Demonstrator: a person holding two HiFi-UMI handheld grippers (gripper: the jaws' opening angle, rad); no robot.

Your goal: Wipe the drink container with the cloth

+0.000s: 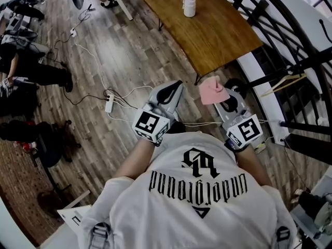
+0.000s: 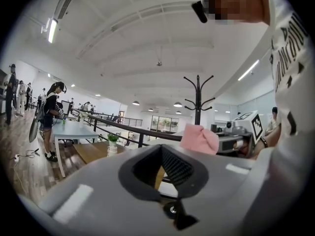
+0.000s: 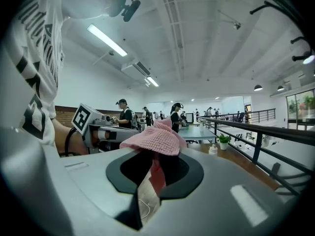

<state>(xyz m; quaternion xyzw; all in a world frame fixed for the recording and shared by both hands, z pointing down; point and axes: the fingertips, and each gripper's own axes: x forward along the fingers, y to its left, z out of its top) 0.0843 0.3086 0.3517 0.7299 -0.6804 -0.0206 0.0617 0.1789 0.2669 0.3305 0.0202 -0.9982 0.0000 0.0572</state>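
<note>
A white drink container (image 1: 189, 6) stands upright on the far part of a wooden table (image 1: 207, 30); it shows small past the jaws as the same container (image 2: 112, 148) and again (image 3: 213, 149). My right gripper (image 1: 222, 92) is shut on a pink knitted cloth (image 1: 212, 90), which bunches over its jaw tips (image 3: 153, 140). My left gripper (image 1: 170, 92) is shut with nothing in it, its jaws pressed together. Both grippers hang close to my chest, well short of the table. From the left gripper view the pink cloth (image 2: 199, 139) shows at the right.
A black metal railing (image 1: 290, 51) curves along the table's right side. White cables and a power strip (image 1: 109, 103) lie on the wooden floor at the left. Several people stand at the far left (image 1: 31, 71). A coat stand (image 2: 198, 100) rises behind the railing.
</note>
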